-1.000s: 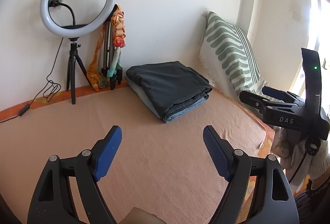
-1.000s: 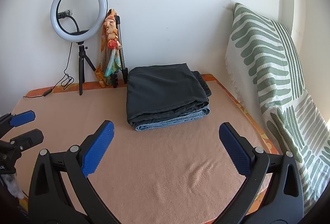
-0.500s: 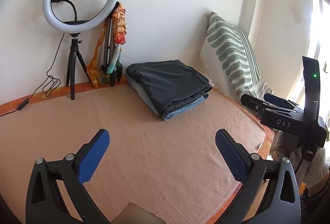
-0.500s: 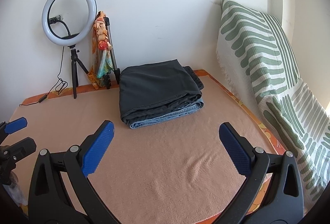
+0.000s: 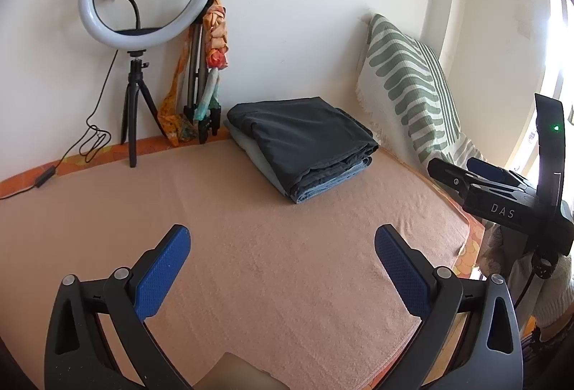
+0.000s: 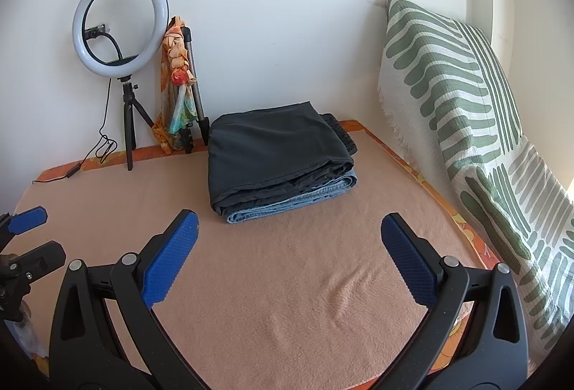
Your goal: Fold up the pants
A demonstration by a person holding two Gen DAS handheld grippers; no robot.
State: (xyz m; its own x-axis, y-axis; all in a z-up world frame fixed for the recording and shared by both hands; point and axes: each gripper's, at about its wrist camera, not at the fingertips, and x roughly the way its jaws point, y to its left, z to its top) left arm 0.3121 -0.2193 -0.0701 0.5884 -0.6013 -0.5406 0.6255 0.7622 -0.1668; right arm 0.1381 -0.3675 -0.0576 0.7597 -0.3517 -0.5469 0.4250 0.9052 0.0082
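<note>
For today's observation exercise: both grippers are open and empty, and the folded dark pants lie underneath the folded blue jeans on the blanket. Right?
Not quite. The dark pants lie on top of the blue jeans, as the right wrist view shows. Both grippers, left and right, are open and empty.

Folded pants (image 6: 276,156) on blanketed bed (image 6: 287,282)

left gripper (image 5: 282,244): black arms, blue textured pads, silver screws | right gripper (image 6: 289,234): same, white "DAS" lettering

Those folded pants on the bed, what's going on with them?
A person holds a clamp-like gripper in each hand. The dark pants lie folded atop folded jeans on the peach blanket. The left gripper, whose jaws have just been opening, and the right gripper hang open and empty, short of the stack.
</note>
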